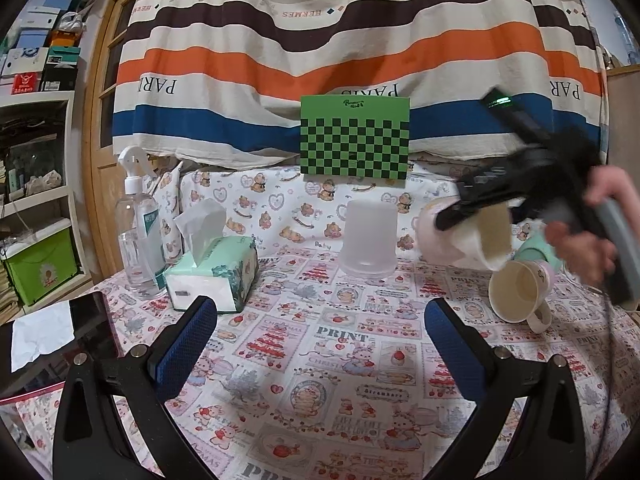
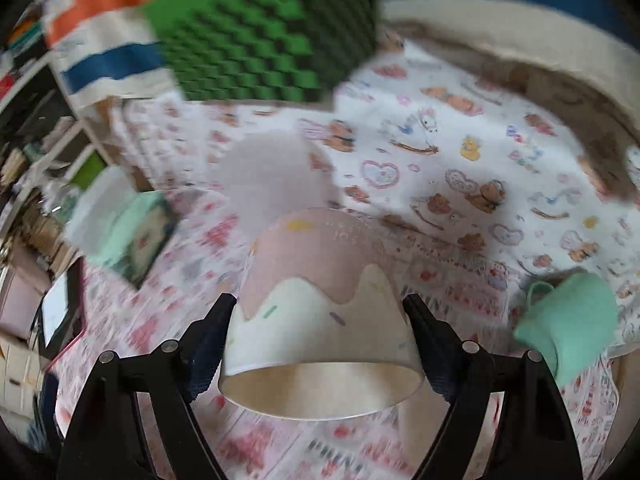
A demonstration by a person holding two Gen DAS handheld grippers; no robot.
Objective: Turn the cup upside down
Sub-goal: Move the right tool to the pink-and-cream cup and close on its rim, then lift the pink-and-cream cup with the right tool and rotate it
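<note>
My right gripper (image 2: pixel 320 320) is shut on a pink and cream cup (image 2: pixel 320 304), held above the table with its open mouth tilted toward the camera. In the left wrist view the same cup (image 1: pixel 460 240) hangs tilted in the right gripper (image 1: pixel 472 216) at the right, above the cloth. My left gripper (image 1: pixel 320 320) is open and empty, low over the table's front. A translucent cup (image 1: pixel 370 240) stands upside down in the middle. Another cream mug (image 1: pixel 518 294) lies on its side at the right.
A tissue box (image 1: pixel 214 276) and a spray bottle (image 1: pixel 138 224) stand at the left. A green checkered board (image 1: pixel 355 140) leans at the back. A green mug (image 2: pixel 568 328) lies on its side at the right. A dark tablet (image 1: pixel 60 344) lies at the front left.
</note>
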